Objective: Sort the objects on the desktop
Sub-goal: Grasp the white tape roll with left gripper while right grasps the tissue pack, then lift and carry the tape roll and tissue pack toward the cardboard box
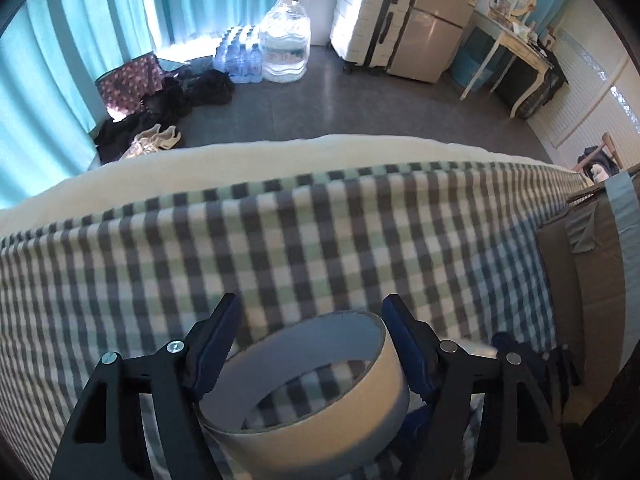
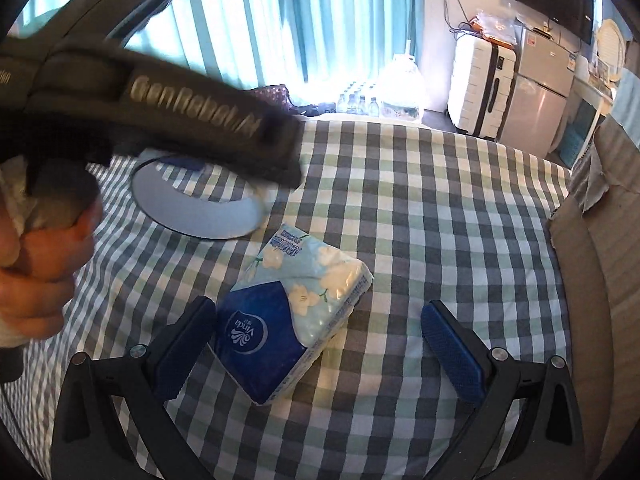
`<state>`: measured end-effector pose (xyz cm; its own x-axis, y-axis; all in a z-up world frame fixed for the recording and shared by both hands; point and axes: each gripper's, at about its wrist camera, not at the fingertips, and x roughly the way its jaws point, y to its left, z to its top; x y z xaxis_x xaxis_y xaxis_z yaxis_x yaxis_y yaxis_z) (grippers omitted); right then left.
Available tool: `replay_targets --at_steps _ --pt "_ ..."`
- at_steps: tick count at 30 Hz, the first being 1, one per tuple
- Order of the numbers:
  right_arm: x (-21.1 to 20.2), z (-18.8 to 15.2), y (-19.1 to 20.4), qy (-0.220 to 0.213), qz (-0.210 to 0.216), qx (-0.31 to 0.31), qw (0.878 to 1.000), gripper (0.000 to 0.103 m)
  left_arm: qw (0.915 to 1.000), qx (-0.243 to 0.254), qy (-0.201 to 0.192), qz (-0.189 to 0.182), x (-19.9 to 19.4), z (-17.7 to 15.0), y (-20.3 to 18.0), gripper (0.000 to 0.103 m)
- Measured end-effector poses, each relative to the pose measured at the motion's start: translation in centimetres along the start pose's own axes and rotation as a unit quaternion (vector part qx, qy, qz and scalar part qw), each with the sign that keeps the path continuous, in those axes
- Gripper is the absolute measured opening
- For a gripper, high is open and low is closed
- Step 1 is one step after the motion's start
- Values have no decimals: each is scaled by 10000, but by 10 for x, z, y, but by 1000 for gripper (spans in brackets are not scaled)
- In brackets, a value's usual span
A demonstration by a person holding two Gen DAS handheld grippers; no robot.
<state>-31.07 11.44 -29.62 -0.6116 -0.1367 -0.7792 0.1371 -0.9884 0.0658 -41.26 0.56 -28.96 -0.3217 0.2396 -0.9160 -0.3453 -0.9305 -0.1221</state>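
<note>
On the checked cloth, two task things in play. Left hand-held gripper (image 1: 310, 348) has its blue pads against the outer wall of the tape roll (image 1: 308, 380), one each side, so clamped on it; roll looks lifted off the cloth, tilted, w/ the checks showing through its hole. From the right wrist view the same roll (image 2: 196, 216) hangs under the left tool, above the cloth, near the tissue pack.

Right hand-held gripper (image 2: 320, 344) is spread wide, gripping nothing. Tissue pack (image 2: 296, 312) lies flat on the cloth (image 2: 420, 220) between its fingers, nearer the left finger (image 2: 188, 344), maybe touching it; right finger well apart from it.

Handling, my guess: roll is light, stiff ring, smooth sides, so squeeze across the diameter as now; too hard may oval it. Pack is light, soft, slick plastic wrap, squashes easily. Best taken across the short width near the middle, firm enough not to slip. Cardboard box (image 2: 600, 240) at right edge is probably where things go.
</note>
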Motion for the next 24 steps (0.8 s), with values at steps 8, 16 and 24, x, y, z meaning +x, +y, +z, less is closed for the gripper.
replay_targets --at_steps 8,16,24 --pt "-12 -2 -1 183 375 -106 9991 70 9999 -50 -52 129 -29 -35 5 20" --pt "-32 -5 11 287 515 2 9983 42 9991 -350 -40 244 -53 -72 10 10" --pt "-55 9 9 74 642 31 9979 22 9954 -584 -548 527 -96 -87 7 10"
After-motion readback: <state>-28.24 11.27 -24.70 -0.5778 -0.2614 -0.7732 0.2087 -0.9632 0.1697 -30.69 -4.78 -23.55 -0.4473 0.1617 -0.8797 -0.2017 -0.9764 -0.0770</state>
